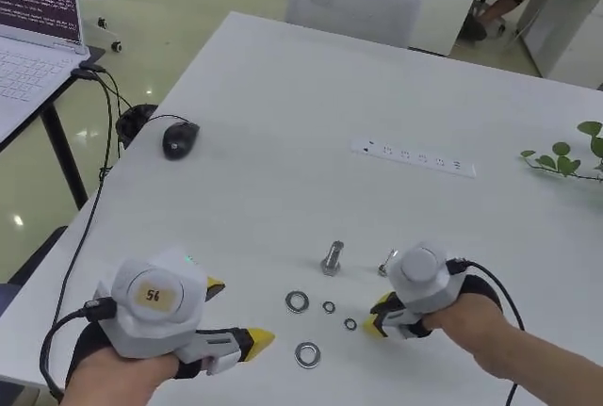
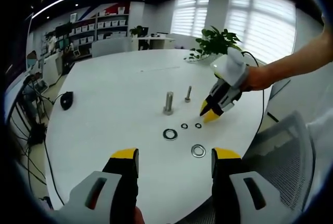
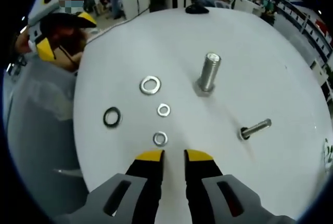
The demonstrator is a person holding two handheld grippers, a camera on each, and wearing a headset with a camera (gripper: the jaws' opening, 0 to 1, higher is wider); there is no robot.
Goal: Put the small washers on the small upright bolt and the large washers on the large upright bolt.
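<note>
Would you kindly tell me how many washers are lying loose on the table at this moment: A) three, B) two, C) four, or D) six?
C: two large washers and two small washers lie flat on the table, with none on the large bolt or the small bolt.

**White, silver and yellow**

The desk [image 1: 283, 114] is plain white. The large bolt [image 1: 332, 257], small bolt [image 1: 387, 262], 2 large washers [image 1: 298, 301] and 2 small washers [image 1: 329, 307] are bare silver-grey metal. The left tool [image 1: 237, 312] and right tool [image 1: 380, 319] have pale grey bodies with yellow tips. The mouse [image 1: 180, 138] is black; the plant [image 1: 565, 156] has green leaves.
</note>
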